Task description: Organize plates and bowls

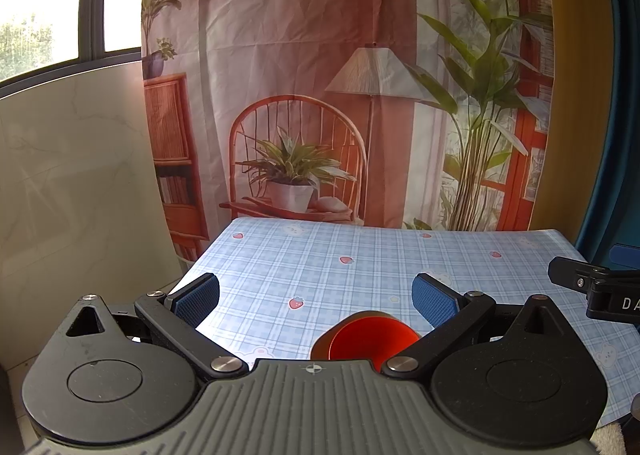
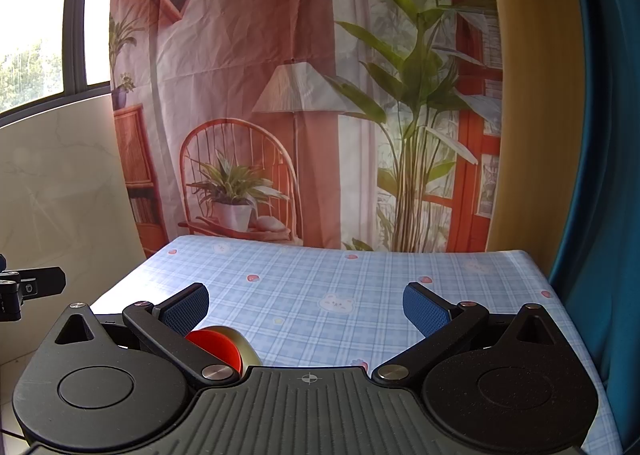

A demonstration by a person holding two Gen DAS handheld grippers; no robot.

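A bowl [image 1: 370,339], red inside with a gold-brown outside, stands on the table near its front edge. In the left wrist view it sits low, just right of centre, partly hidden by the gripper body. My left gripper [image 1: 316,297] is open and empty, above and behind the bowl. In the right wrist view the bowl [image 2: 224,343] shows low left, behind the left finger. My right gripper [image 2: 306,309] is open and empty, to the right of the bowl. No plate is in view.
The table [image 1: 360,255] has a blue checked cloth with strawberry and bear prints. A printed backdrop [image 1: 320,75] hangs behind its far edge. A pale wall and window are at left, a blue curtain [image 2: 600,175] at right. The right gripper's finger [image 1: 592,287] shows at the left view's right edge.
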